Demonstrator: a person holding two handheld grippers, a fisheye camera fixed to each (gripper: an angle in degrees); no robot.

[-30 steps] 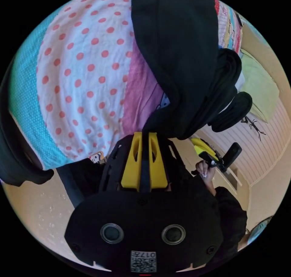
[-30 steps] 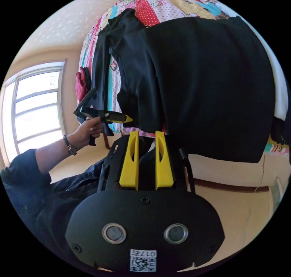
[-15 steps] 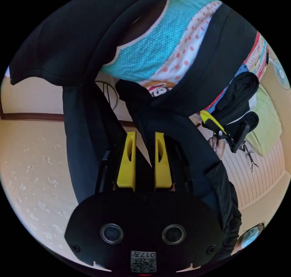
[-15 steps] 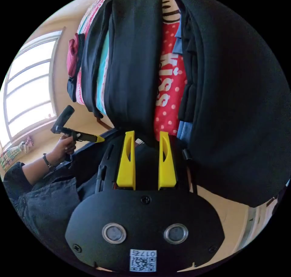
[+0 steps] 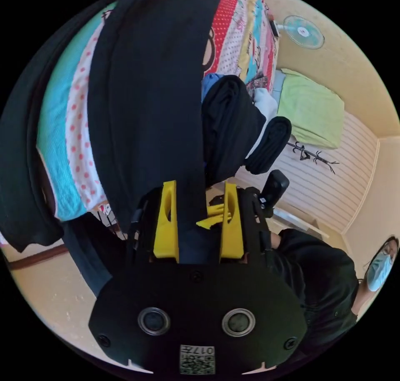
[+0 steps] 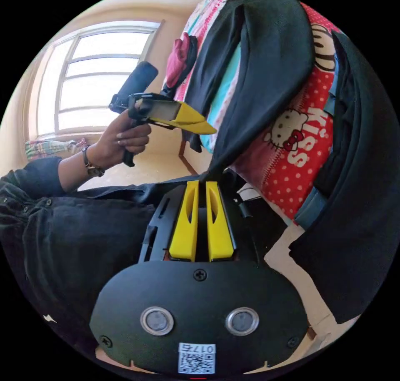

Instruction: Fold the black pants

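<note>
The black pants (image 5: 146, 106) are matt, soft cloth. The bedsheet (image 6: 300, 147) is printed cotton-like cloth. The left gripper (image 6: 208, 129) looks of smooth yellow plastic.

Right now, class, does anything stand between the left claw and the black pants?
Nothing visible does. The left claw is open, and the black pants hang right at its jaws. The right claw pinches a corner of the same cloth.
</note>
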